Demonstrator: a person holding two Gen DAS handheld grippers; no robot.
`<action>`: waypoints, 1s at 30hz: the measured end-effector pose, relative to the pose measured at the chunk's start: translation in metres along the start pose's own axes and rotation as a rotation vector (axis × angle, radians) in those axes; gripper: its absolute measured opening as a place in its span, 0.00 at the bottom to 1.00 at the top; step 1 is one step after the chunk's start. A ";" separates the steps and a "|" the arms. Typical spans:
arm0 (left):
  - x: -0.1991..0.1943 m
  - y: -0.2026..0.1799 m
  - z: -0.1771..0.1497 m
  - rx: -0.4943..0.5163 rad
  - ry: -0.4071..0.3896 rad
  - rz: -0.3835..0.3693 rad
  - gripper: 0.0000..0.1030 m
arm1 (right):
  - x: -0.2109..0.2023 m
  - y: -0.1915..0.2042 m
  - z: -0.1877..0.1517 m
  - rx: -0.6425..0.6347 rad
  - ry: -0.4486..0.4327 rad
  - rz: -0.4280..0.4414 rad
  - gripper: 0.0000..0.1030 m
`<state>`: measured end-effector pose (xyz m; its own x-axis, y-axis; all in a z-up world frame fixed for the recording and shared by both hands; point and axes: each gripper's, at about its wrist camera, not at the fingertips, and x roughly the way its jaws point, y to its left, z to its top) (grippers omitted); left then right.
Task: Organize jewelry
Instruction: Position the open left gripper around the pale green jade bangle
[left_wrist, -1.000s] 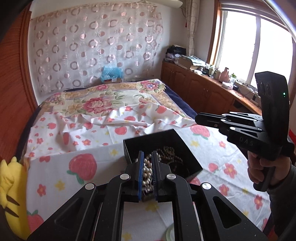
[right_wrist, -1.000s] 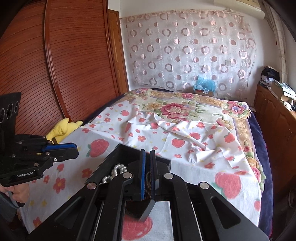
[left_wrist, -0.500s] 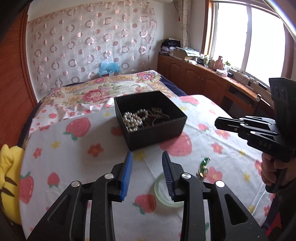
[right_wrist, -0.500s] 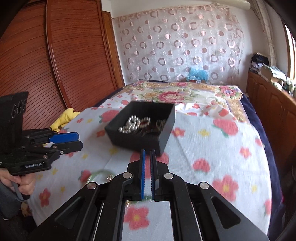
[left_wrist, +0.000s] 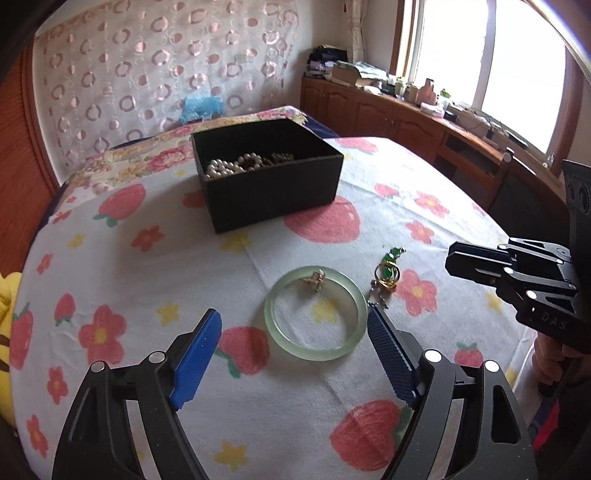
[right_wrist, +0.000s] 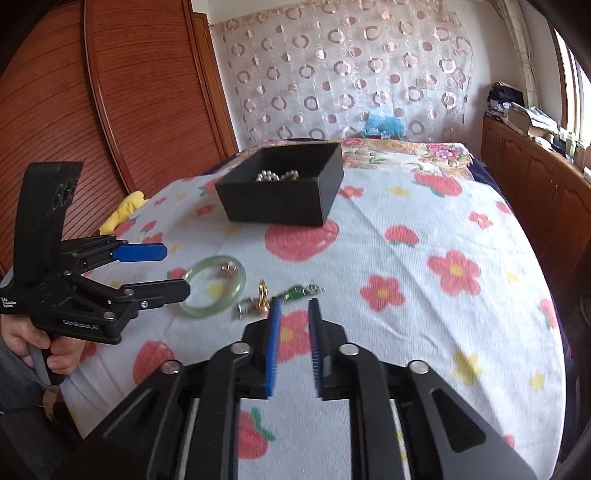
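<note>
Left gripper (left_wrist: 293, 330) jaws wide apart around jade bangle (left_wrist: 316, 312); right gripper (right_wrist: 294, 345) jaws slightly apart, empty. Risk: smooth bangle slipping, dragging small ring (left_wrist: 314, 279) inside it.

A bed fills the room, spread with a strawberry-and-flower sheet (left_wrist: 129, 280). Behind it hangs a sheer curtain (right_wrist: 343, 74) patterned with circles. Wooden slatted doors (right_wrist: 110, 92) stand on one side; on the other, cluttered wooden cabinets (left_wrist: 388, 114) run under a bright window (left_wrist: 517, 66).
</note>
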<state>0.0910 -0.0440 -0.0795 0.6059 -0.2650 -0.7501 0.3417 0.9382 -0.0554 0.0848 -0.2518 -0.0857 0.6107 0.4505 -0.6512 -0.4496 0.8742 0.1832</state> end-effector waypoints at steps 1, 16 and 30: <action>0.004 -0.002 0.000 0.003 0.008 0.000 0.79 | 0.000 -0.002 -0.001 0.011 0.006 0.007 0.18; 0.031 -0.020 0.004 0.072 0.066 0.051 0.81 | 0.001 0.005 -0.014 -0.039 0.022 -0.024 0.18; 0.022 -0.017 0.003 0.038 0.028 0.024 0.67 | 0.007 0.006 -0.012 -0.042 0.038 -0.024 0.18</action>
<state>0.1006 -0.0658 -0.0929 0.5941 -0.2356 -0.7691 0.3548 0.9349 -0.0124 0.0785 -0.2459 -0.0978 0.5966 0.4212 -0.6831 -0.4623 0.8762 0.1365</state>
